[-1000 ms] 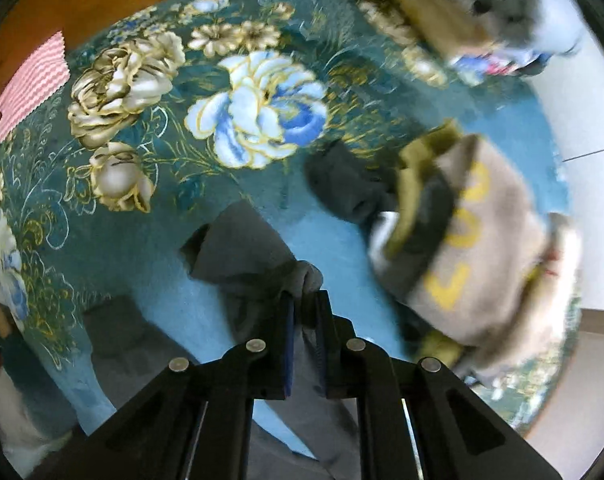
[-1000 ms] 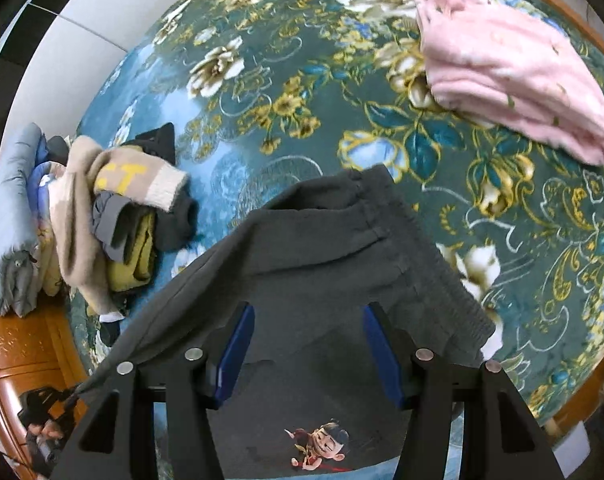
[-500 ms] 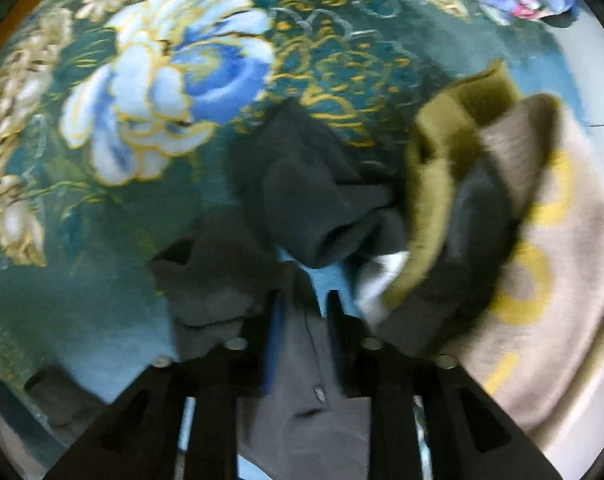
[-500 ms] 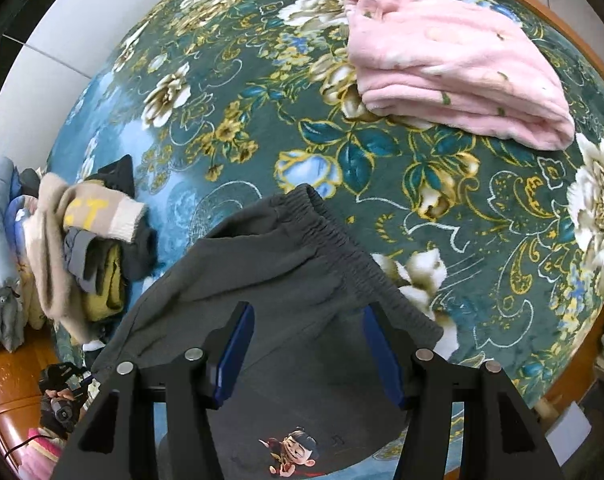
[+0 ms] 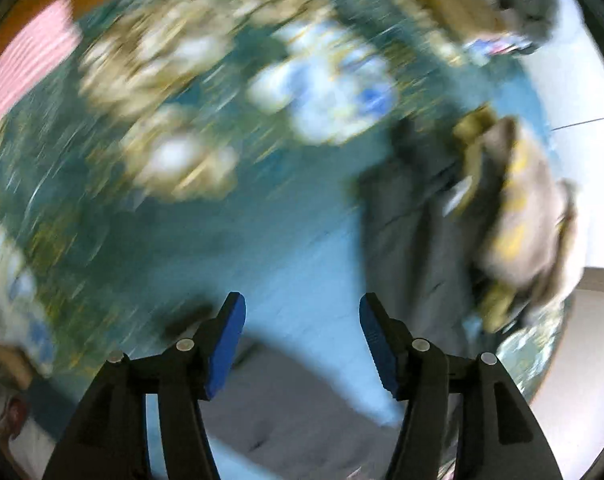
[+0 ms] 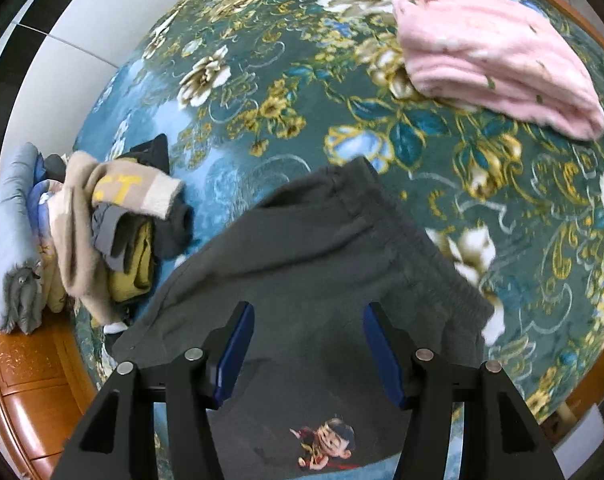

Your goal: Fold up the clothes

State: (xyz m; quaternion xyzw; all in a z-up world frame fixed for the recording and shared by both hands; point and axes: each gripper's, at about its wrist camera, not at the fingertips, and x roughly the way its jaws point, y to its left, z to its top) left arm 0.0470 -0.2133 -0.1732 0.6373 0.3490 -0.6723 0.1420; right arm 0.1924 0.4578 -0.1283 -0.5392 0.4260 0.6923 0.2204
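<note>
Both grippers above grey trousers (image 6: 322, 264)

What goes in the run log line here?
left tool: just opened, empty | right tool: open above grey trousers | trousers: on blanket

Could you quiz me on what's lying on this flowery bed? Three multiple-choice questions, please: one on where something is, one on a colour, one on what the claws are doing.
1. Where is the pink blanket?
A. far corner of the floral bedspread
B. under the grey trousers
C. on the floor

2. What colour are the letters on the beige sweater?
A. red
B. yellow
C. white

3. How does the right claw stand?
A. clamped on cloth
B. open above the grey trousers
C. out of view

Answers: 1 A, it lies folded far from the trousers. 2 B, yellow on beige. 3 B, the pads stand apart, gripping nothing.
</note>
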